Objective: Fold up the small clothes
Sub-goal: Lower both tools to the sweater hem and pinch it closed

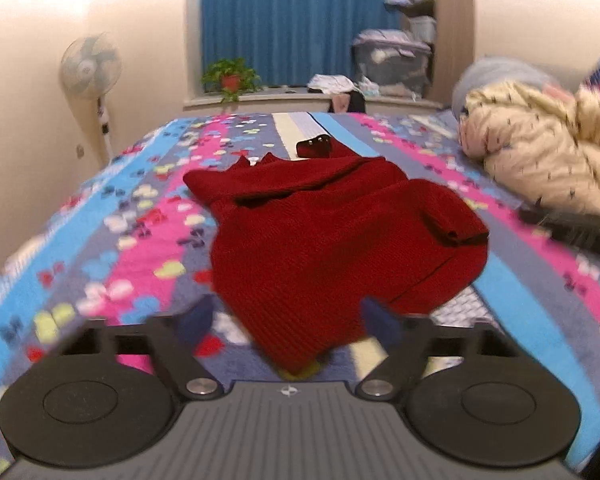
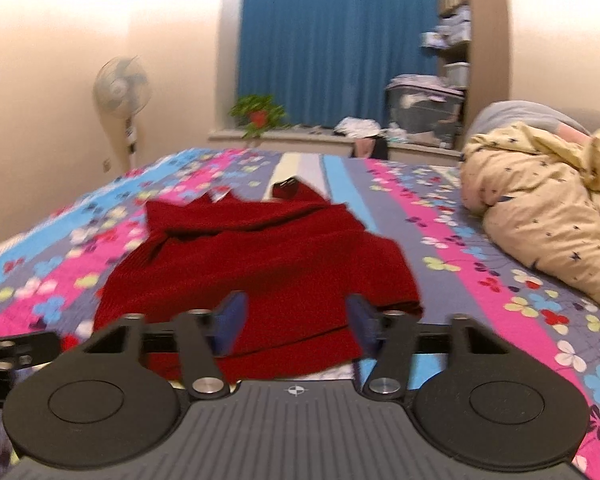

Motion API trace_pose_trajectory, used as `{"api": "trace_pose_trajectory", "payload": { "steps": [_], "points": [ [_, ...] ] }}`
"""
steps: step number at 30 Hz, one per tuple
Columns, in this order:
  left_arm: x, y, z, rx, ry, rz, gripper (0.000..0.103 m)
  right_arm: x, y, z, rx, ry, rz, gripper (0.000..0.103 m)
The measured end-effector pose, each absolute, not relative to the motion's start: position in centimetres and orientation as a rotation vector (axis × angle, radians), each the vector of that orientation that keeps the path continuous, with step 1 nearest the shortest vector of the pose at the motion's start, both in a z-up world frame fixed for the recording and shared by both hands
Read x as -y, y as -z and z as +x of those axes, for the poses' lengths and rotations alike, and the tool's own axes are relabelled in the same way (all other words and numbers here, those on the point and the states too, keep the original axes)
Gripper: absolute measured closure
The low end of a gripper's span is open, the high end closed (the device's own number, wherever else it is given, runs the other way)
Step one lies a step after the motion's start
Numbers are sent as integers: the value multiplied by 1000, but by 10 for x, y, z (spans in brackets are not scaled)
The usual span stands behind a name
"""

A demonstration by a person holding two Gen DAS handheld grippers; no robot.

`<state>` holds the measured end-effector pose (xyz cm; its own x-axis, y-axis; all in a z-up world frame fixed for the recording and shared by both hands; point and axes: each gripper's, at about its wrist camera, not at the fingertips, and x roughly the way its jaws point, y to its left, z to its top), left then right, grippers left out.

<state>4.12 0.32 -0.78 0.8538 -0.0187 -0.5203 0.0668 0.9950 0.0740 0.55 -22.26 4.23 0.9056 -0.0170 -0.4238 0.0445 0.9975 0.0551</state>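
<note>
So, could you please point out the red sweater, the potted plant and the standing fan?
red sweater (image 1: 320,248), left wrist view, middle of its body.
potted plant (image 1: 231,80), left wrist view, its red pot.
standing fan (image 2: 122,88), right wrist view, fan head.

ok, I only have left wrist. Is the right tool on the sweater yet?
Observer: Yes, the right tool is at the sweater, at its near hem, with knit showing between the jaws.
Operator: Clamped?
Observer: No. The jaws stand apart and the pads are not pressing the fabric.
Operator: Anything crowding it on the right?
Observer: No. Right of the hem there is only bedspread, and the quilt lies well clear of it.
</note>
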Motion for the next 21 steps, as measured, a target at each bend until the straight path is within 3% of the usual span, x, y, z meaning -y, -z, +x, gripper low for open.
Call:
{"api": "trace_pose_trajectory", "payload": {
  "steps": [2, 3, 7, 12, 21],
  "points": [
    [-16, 0, 55, -554, 86, 144, 53, 242, -49, 13, -420, 69, 112, 73],
    [-24, -2, 63, -560, 108, 162, 54, 256, -52, 19, -415, 100, 137, 73],
    [-58, 16, 94, -624, 137, 118, 54, 315, -45, 54, -481, 179, 277, 71],
    [-87, 55, 133, -857, 115, -159, 57, 360, -10, 107, -633, 199, 371, 70],
    [-92, 80, 163, -951, 116, -263, 57, 381, 46, 181, -728, 142, 401, 49]
  ]
}}
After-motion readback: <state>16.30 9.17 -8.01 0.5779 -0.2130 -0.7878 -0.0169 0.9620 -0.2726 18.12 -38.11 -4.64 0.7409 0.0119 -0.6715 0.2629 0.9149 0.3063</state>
